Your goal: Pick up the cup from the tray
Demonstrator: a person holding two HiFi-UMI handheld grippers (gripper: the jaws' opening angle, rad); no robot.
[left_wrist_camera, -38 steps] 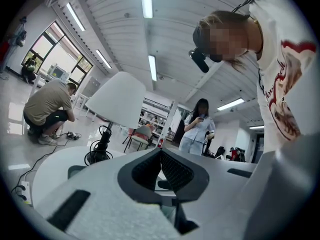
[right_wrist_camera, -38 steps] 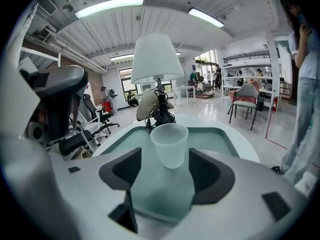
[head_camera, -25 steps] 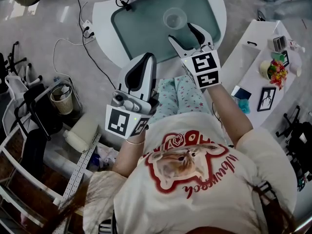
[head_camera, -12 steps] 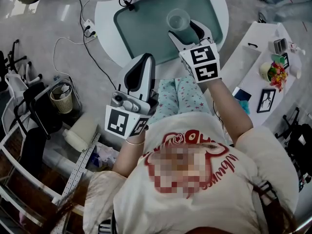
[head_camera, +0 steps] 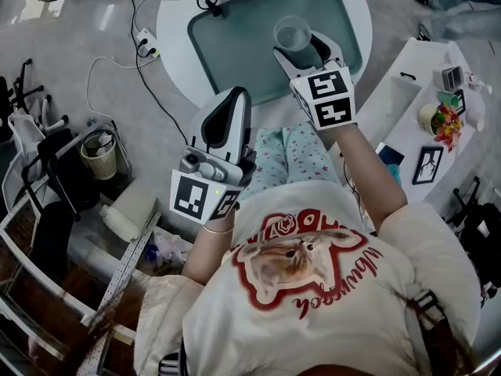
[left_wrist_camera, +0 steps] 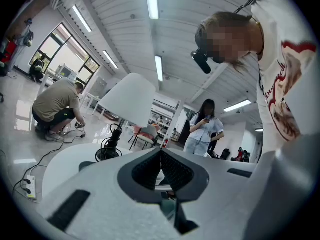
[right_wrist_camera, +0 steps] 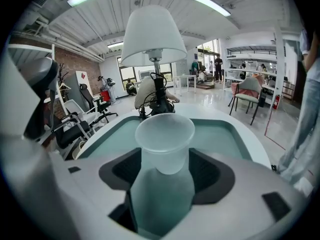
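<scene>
A translucent plastic cup [head_camera: 293, 33] sits upright between the jaws of my right gripper [head_camera: 300, 50], which is shut on its lower half. In the right gripper view the cup [right_wrist_camera: 164, 140] fills the gap of the right gripper [right_wrist_camera: 165, 173], and the dark pads [right_wrist_camera: 209, 170] press its sides. It hangs a little above the teal tray [head_camera: 235, 47], whose rim [right_wrist_camera: 231, 128] shows behind it. My left gripper [head_camera: 232, 99] is held low over the person's lap, off the table, jaws shut on nothing; its closed pads [left_wrist_camera: 150, 170] meet in the left gripper view.
The tray lies on a round white table [head_camera: 168, 34] with a white-shaded lamp [right_wrist_camera: 153, 34] and cables [head_camera: 211, 5] at its far side. A power strip [head_camera: 145, 44] lies on the floor. A white shelf [head_camera: 407, 104] with flowers stands right; a basket [head_camera: 99, 157] and chairs left.
The right gripper has moved forward over the tray, shut on the cup and raised it slightly. The left gripper has stayed still.
</scene>
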